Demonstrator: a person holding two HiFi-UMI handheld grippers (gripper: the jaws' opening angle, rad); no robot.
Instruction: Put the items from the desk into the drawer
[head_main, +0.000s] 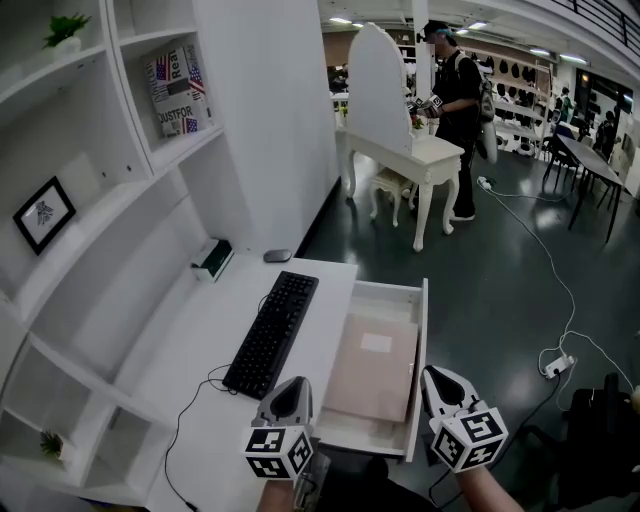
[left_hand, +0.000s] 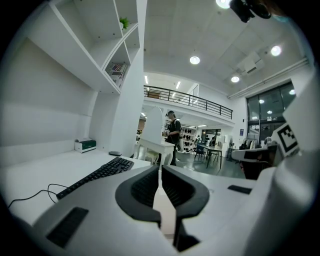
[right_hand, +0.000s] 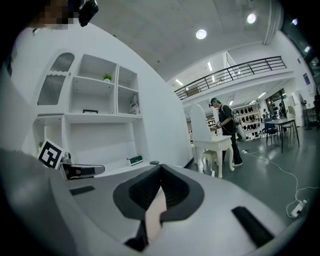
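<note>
On the white desk (head_main: 190, 360) lie a black keyboard (head_main: 271, 333), a small dark mouse (head_main: 277, 256) and a green-and-white box (head_main: 212, 259) near the back wall. To the right of the keyboard, the drawer (head_main: 418, 370) stands pulled out, with a tan bottom and a white slip in it. My left gripper (head_main: 290, 395) hovers shut and empty at the desk's near edge beside the drawer. My right gripper (head_main: 440, 385) is shut and empty over the drawer's right front corner. The left gripper view shows the keyboard (left_hand: 97, 175), box (left_hand: 85, 145) and mouse (left_hand: 115, 153) ahead of the closed jaws.
White shelves rise left of the desk with a book (head_main: 178, 90), a framed picture (head_main: 43, 214) and small plants. The keyboard cable (head_main: 195, 395) loops on the desk. A person (head_main: 455, 110) stands at a white vanity table (head_main: 405, 150) farther back. Cables and a power strip (head_main: 555, 365) lie on the dark floor.
</note>
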